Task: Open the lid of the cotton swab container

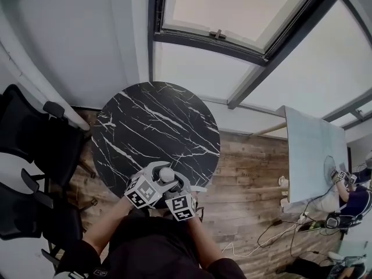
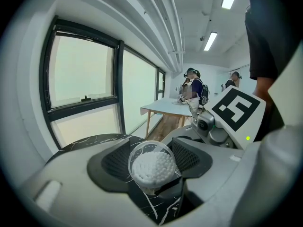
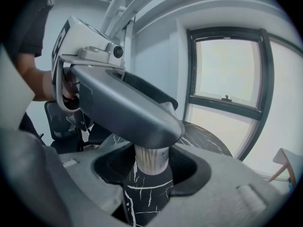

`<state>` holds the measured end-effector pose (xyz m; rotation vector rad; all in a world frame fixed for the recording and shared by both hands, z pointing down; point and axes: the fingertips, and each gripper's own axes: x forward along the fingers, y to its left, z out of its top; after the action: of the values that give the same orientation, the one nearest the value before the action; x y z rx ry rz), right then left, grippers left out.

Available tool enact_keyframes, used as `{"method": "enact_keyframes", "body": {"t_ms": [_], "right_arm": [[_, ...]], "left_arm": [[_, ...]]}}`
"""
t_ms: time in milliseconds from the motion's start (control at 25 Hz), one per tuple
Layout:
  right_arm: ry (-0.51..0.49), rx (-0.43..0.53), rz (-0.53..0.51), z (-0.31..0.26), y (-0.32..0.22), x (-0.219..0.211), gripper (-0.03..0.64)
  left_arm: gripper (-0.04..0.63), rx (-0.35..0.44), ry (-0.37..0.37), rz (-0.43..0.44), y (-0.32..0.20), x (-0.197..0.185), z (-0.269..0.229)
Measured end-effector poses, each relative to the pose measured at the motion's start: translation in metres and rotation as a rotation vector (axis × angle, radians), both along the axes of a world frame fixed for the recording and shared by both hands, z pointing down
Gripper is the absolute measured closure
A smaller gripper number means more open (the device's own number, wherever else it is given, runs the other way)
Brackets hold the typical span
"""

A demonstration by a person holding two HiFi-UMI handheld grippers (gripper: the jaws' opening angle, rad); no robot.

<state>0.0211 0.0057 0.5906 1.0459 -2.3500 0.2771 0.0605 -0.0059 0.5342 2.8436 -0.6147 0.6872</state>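
Head view: round black marble table [image 1: 154, 127] on wood floor [image 1: 250, 167] under windows [image 1: 232, 10]. At its lower edge, right gripper [image 3: 150, 171] clamps the cotton swab container [image 3: 151, 157]; left gripper [image 2: 152, 167] pinches its lid [image 2: 150, 152].

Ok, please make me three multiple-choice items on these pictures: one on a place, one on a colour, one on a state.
1. Where on the table is the cotton swab container? A at the centre; B near the person's edge; C at the window-side edge.
2. What colour is the table top? A plain white; B wood brown; C black with white veins.
3. The jaws of the right gripper are: A around the container's body; B together, empty; C around a chair arm.
Answers: 1 B, the head view shows it by the near rim. 2 C, pale veins cross the black top. 3 A, its body sits between the pads.
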Motion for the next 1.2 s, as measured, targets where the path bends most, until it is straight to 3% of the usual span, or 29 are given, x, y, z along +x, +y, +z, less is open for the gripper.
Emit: {"method": "enact_keyframes", "body": {"t_ms": [400,1200], "right_arm": [[-0.003,0.010,-0.011,-0.002,0.005,-0.005,0.399],[-0.040,0.019,-0.020,-0.011,0.011,-0.010,0.397]], "left_arm": [[0.307,0.013,0.027,-0.032,0.006,-0.012,-0.007],[0.308,0.048,0.166,-0.068,0.014,-0.030,-0.031]]}}
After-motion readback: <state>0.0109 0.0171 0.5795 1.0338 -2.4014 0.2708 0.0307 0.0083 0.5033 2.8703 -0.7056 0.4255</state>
